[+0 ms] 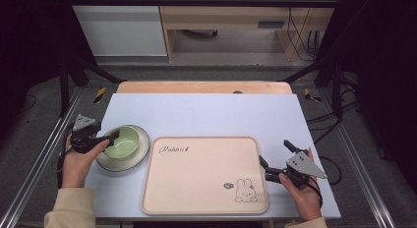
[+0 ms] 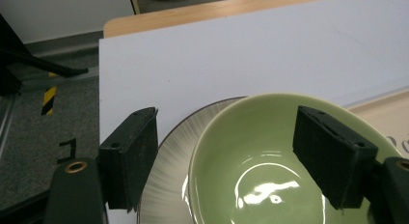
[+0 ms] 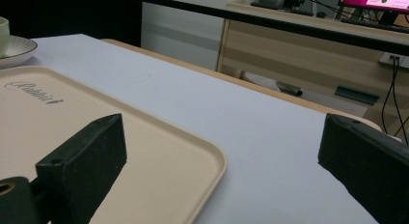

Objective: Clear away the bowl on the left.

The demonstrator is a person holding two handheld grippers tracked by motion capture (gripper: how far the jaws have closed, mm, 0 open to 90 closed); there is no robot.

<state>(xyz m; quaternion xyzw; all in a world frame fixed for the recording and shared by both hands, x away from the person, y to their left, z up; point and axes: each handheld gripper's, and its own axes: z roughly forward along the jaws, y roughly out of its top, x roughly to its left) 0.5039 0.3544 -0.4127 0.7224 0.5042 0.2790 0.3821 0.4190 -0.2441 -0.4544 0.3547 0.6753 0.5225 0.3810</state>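
While my left gripper (image 2: pixel 226 161) stands apart astride the near rim of the green bowl (image 2: pixel 260 171), that bowl sits on its plate (image 1: pixel 141 150) left of the tray (image 1: pixel 206 208). My right gripper (image 3: pixel 226 175) gapes wide over the tray's right edge, with bare table (image 1: pixel 221 112) beyond.

Green bowl (image 1: pixel 122 142), glossy, empty, upright on ribbed saucer (image 1: pixel 139 156), left of tray.

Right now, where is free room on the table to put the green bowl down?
The whole beige tray is bare, and so is the white tabletop behind it. It is crowded only at the left, where the left tongs straddle the green bowl on its plate.
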